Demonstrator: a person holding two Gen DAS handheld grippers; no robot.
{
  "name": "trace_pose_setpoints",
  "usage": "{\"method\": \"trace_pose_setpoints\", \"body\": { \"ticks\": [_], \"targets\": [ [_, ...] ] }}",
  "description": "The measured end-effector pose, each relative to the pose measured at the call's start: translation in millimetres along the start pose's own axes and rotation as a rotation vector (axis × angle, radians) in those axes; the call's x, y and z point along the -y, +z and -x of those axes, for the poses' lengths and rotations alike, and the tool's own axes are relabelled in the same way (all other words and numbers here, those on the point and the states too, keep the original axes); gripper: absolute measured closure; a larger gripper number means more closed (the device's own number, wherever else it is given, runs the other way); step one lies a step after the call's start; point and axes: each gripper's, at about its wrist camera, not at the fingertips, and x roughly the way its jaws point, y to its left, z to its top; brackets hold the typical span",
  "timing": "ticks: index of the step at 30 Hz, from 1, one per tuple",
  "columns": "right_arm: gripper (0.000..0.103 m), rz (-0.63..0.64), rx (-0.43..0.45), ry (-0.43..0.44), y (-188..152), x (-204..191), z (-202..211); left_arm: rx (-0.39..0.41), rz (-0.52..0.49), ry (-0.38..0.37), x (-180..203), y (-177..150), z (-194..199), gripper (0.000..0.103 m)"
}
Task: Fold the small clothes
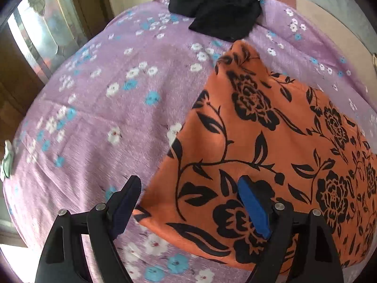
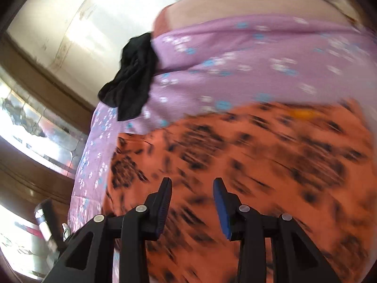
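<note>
Both tongs, left tongs and right tongs, are hovering spread and empty over the orange floral cloth lying on the purple bedspread.

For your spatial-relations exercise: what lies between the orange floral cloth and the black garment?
Only bare purple bedsheet separates the orange cloth from the black garment, clearest in the left wrist view.

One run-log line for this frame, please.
orange floral cloth: flat on purple bedsheet | black garment: bunched, far edge | left gripper: open | right gripper: open, empty
</note>
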Motion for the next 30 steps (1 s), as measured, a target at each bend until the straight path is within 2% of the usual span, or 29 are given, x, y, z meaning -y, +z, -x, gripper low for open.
{"method": "trace_pose_setpoints", "body": {
  "ticks": [4,9,11,13,15,17,19,21,23,25,27,30],
  "targets": [
    [0.061,-0.051,-0.008,-0.05,-30,39,26,0.009,0.014,0.013,2,-2,2,0.017],
    [0.063,-0.126,-0.082,-0.104,-60,76,9,0.046,-0.007,0.057,9,-9,15,0.017],
    [0.063,-0.118,-0.061,-0.099,-58,73,14,0.061,-0.01,0.041,9,-12,23,0.017],
    [0.063,-0.113,-0.004,-0.081,-52,71,26,0.086,-0.009,0.022,10,-12,29,0.017],
    [0.063,-0.13,0.042,-0.1,-46,78,33,0.117,-0.032,0.024,15,-11,32,0.017],
    [0.063,-0.2,0.04,-0.118,-40,98,30,0.083,-0.071,0.038,23,-11,19,0.017],
    [0.063,-0.283,0.004,-0.06,-37,117,21,0.042,-0.091,0.058,30,-11,4,0.015],
    [0.063,-0.323,0.005,-0.018,-32,122,21,0.076,-0.112,0.097,37,-10,7,0.014],
    [0.063,-0.315,0.022,-0.01,-29,120,24,0.085,-0.124,0.087,41,-9,10,0.014],
    [0.061,-0.309,0.081,0.048,-26,112,28,0.099,-0.123,0.065,44,-10,15,0.014],
    [0.061,-0.27,0.102,0.089,-21,98,24,0.124,-0.138,0.034,50,-13,21,0.014],
    [0.061,-0.218,0.057,0.079,-21,76,4,0.149,-0.197,0.037,64,-19,23,0.014]
  ]
}}
